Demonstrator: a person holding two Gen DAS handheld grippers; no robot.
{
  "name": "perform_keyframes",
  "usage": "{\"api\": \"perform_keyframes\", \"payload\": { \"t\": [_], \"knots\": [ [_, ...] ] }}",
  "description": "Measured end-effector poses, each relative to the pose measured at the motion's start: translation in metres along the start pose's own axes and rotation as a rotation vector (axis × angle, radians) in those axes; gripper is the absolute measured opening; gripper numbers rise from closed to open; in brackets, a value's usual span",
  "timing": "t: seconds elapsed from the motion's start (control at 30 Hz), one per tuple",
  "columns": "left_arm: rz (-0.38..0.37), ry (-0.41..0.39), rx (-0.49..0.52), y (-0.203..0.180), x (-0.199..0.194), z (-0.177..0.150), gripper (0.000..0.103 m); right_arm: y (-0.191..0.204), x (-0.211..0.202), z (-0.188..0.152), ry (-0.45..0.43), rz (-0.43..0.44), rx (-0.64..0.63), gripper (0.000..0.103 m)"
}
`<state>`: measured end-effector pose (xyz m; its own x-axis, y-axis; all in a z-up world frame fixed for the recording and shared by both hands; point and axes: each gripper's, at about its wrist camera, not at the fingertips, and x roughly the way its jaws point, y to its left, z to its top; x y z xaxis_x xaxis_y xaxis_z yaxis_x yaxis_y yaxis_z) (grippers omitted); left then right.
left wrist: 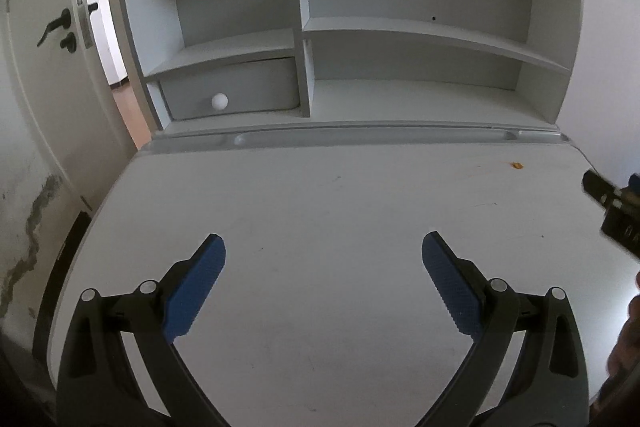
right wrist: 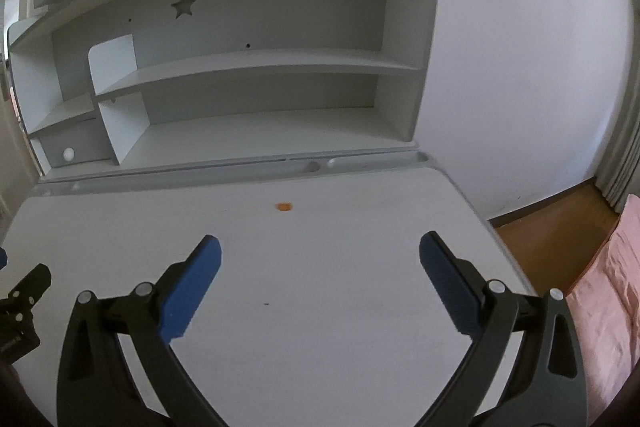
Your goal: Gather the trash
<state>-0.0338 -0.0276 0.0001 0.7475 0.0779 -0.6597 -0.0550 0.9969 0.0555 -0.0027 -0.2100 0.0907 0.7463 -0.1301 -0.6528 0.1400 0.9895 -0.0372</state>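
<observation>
A small orange scrap (right wrist: pixel 283 206) lies on the white desk top (right wrist: pixel 320 327), ahead of my right gripper and slightly left of its centre line. It also shows in the left wrist view (left wrist: pixel 517 165) far to the right. My left gripper (left wrist: pixel 323 245) is open and empty above the desk (left wrist: pixel 320 211). My right gripper (right wrist: pixel 319 246) is open and empty, its blue pads (right wrist: pixel 192 287) short of the scrap. Part of the right gripper's body (left wrist: pixel 616 211) shows at the right edge of the left wrist view.
A white shelf unit (left wrist: pixel 400 31) with a star cut-out stands at the back of the desk, with a drawer and round white knob (left wrist: pixel 219 101) at lower left. A door (left wrist: pixel 52 39) stands left. A pink bed cover (right wrist: pixel 608 299) and wooden floor (right wrist: pixel 560 223) lie right.
</observation>
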Motion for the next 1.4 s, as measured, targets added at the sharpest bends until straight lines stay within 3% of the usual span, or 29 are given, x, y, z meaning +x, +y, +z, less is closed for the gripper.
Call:
{"api": "perform_keyframes", "payload": {
  "t": [0.17, 0.57, 1.4],
  "knots": [
    [0.076, -0.006, 0.023, -0.002, 0.008, 0.003, 0.096, 0.001, 0.017, -0.009, 0.049, 0.038, 0.003, 0.096],
    [-0.005, 0.066, -0.007, -0.001, 0.029, -0.003, 0.096, 0.005, 0.024, -0.014, 0.07, 0.024, -0.024, 0.096],
    [-0.043, 0.098, 0.03, -0.016, 0.03, -0.01, 0.096, 0.005, 0.02, -0.016, 0.083, 0.029, -0.017, 0.096]
  ]
}}
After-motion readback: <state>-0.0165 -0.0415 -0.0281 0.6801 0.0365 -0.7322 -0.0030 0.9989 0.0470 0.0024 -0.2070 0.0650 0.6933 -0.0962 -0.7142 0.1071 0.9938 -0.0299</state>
